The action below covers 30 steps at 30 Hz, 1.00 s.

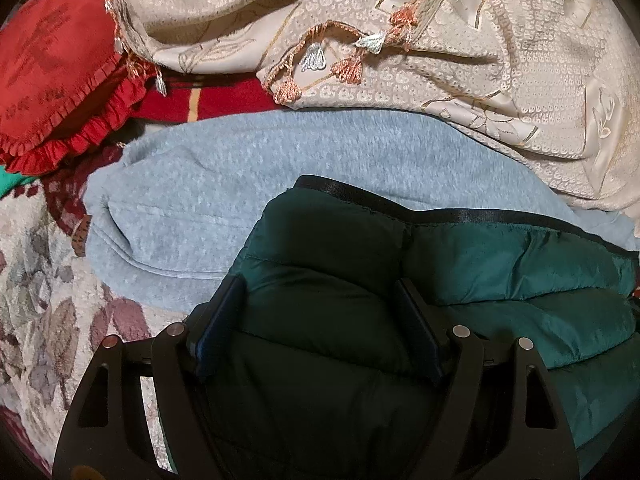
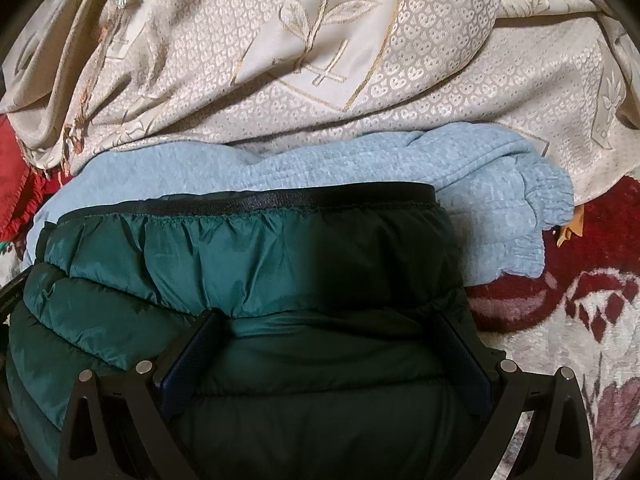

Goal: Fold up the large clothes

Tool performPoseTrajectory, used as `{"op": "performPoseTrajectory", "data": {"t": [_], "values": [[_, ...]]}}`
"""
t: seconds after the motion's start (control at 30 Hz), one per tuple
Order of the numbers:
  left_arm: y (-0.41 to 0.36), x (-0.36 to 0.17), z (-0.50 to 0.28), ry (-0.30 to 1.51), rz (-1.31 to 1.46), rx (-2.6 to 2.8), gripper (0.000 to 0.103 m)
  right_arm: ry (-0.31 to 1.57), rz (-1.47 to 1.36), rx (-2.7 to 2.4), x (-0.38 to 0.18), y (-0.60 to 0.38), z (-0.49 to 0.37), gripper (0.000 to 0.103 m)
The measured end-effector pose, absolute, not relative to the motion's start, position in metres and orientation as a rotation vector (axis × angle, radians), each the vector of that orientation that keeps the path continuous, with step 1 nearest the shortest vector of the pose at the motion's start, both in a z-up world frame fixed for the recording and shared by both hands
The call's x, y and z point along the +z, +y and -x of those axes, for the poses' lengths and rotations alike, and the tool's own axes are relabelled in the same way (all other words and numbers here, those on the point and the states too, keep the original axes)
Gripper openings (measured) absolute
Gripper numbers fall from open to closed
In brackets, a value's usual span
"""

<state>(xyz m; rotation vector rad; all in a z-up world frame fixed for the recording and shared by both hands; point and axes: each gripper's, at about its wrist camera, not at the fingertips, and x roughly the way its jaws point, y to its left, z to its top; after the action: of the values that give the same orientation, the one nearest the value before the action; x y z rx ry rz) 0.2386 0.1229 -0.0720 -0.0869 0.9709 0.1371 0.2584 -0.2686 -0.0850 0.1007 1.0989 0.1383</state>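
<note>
left claw [image 1: 320,304] spread wide, right claw [image 2: 328,336] likewise

I get dim, warm light in both feeds. Deep shadow fills the lower frame; the fisheye edges bend and darken.

No legible text (pillow lettering blurred).

— What lies ahead of the jaws?
— The green jacket [image 2: 240,264] fills the gap between them; beyond it the blue sweater [image 1: 248,184], then a heaped beige cloth [image 2: 320,92].
— Any free room?
— Bare carpet [image 2: 568,320] outside the right-hand jaws.
</note>
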Motion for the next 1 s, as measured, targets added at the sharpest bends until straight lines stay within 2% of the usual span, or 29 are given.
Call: {"op": "performPoseTrajectory", "data": {"t": [0.37, 0.43, 0.53, 0.63, 0.83, 1.0], "values": [[0.113, -0.067, -0.241, 0.969, 0.019, 0.145, 0.081, 1.079, -0.068, 0.127, -0.079, -0.265, -0.255, 0.103], [0.107, -0.051, -0.232, 0.915, 0.000, 0.144, 0.081, 1.046, -0.042, 0.106, -0.065, -0.264, -0.251, 0.098], [0.092, -0.008, -0.209, 0.769, 0.058, 0.030, 0.081, 0.903, -0.054, 0.099, -0.020, -0.253, -0.227, 0.098], [0.070, 0.011, -0.194, 0.752, 0.136, -0.144, 0.081, 0.853, -0.094, 0.163, 0.001, -0.227, -0.197, 0.099], [0.026, -0.042, -0.196, 0.960, 0.024, -0.090, 0.081, 0.988, -0.034, 0.147, -0.037, -0.191, -0.182, 0.100], [0.017, -0.060, -0.201, 0.952, -0.052, -0.055, 0.083, 0.997, -0.027, 0.182, -0.064, -0.195, -0.188, 0.103]]}}
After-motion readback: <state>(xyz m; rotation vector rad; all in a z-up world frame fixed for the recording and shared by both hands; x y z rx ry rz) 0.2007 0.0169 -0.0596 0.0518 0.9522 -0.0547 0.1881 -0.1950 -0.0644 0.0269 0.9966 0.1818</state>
